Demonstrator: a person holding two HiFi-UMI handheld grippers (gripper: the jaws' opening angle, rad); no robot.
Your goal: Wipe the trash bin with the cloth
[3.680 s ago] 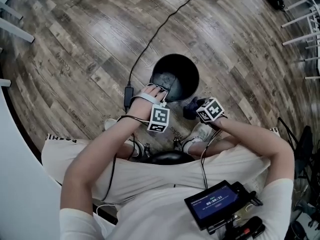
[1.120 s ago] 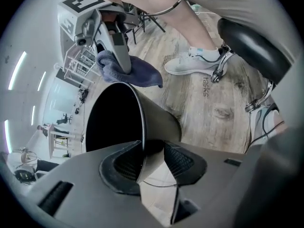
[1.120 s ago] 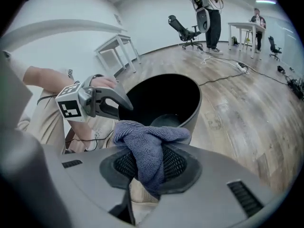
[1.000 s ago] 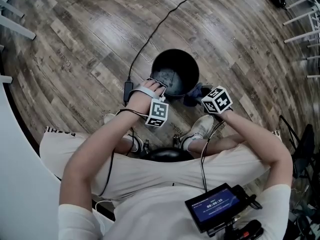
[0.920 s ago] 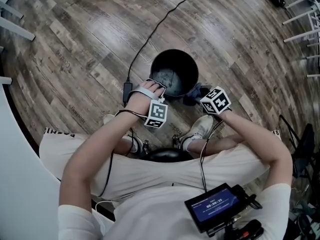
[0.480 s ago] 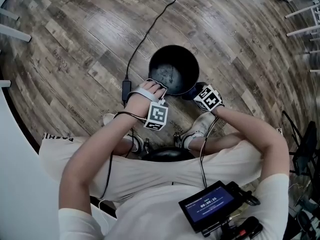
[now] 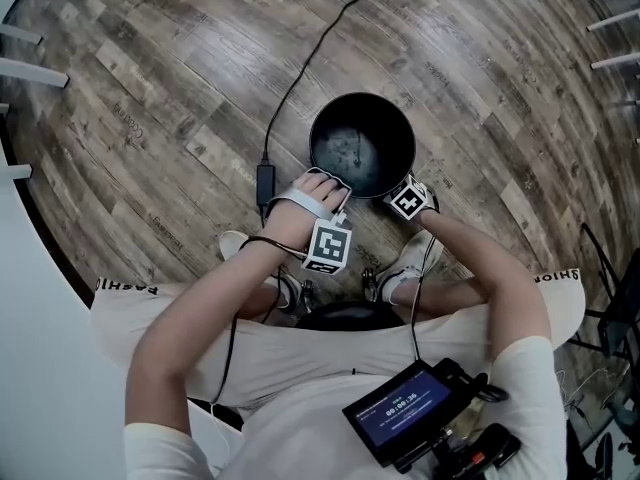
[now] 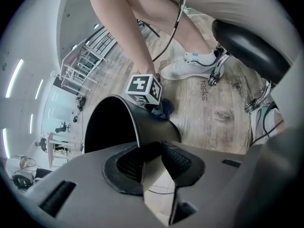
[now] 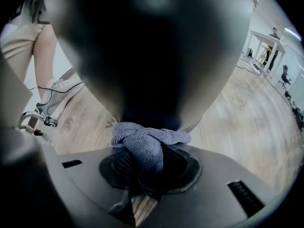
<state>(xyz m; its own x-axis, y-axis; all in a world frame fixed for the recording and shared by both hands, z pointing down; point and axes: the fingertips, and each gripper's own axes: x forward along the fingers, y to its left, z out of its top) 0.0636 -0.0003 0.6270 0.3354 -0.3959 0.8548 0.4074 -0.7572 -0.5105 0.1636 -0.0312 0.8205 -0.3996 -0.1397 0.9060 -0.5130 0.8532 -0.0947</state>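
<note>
Currently rate the wipe as under way, not finished. Locate the trash bin upright on the wooden floor, just beyond the feet. Read the left gripper as clamped on the near-left rim after a closing of its jaws just now, with the bin wall between the pads, apparently to steady the bin. Read the right gripper as pinched shut on the grey-blue cloth, bunched and set against the outer wall on the near-right side. Count as done, at most, part of that outer side; draw no verdict on cleanliness from so dark a wall. Treat as probably left: the far and left outer wall, the rim, and the interior, with pale smears showing on the inner bottom. Around the bin, note a black cable running in from the far side to a small adapter block just left of the bin, two pale shoes and a black stool seat on the near side, and a small screen device nearest of all. Expect the shoes and the stool to crowd any pass round the near wall. Keep the cloth clear of the cable on the left side. Shift the left grip before wiping the stretch of rim beneath it.
</note>
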